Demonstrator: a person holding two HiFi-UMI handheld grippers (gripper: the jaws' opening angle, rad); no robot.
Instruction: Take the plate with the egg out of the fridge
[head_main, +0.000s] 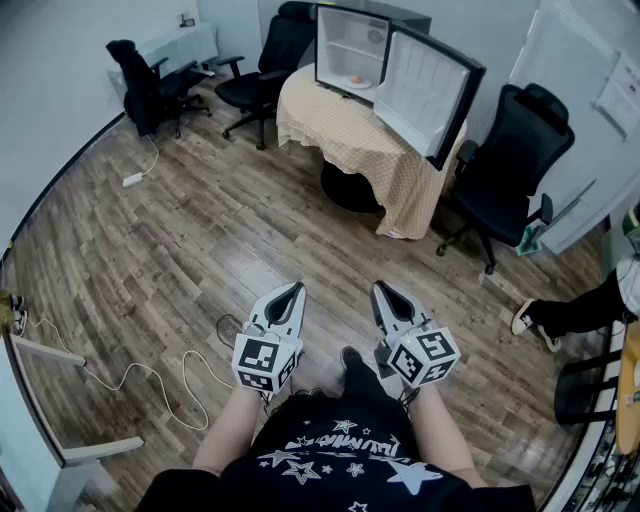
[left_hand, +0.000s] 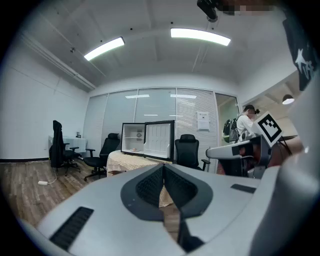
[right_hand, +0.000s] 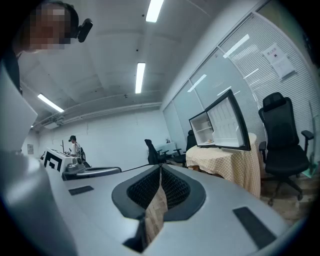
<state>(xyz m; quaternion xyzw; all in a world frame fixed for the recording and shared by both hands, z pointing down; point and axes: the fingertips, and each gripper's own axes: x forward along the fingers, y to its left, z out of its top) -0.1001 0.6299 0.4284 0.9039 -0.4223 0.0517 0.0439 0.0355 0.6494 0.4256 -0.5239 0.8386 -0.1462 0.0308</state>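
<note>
A small fridge (head_main: 350, 50) stands with its door (head_main: 425, 92) swung open on a round table (head_main: 340, 125) across the room. On its lower shelf lies a plate with an egg (head_main: 355, 80), small and far off; the same plate (left_hand: 134, 149) shows in the left gripper view, and again (right_hand: 209, 141) in the right gripper view. My left gripper (head_main: 297, 288) and right gripper (head_main: 381, 289) are held side by side low in front of me, both shut and empty, pointing toward the fridge, far from it. Jaw tips meet in both gripper views (left_hand: 163, 166) (right_hand: 160, 167).
The table wears a checkered cloth. Black office chairs stand around it (head_main: 255, 75) (head_main: 510, 165) (head_main: 150, 85). A white cable (head_main: 150, 375) trails over the wooden floor at the left. A seated person's leg (head_main: 565, 310) reaches in at the right.
</note>
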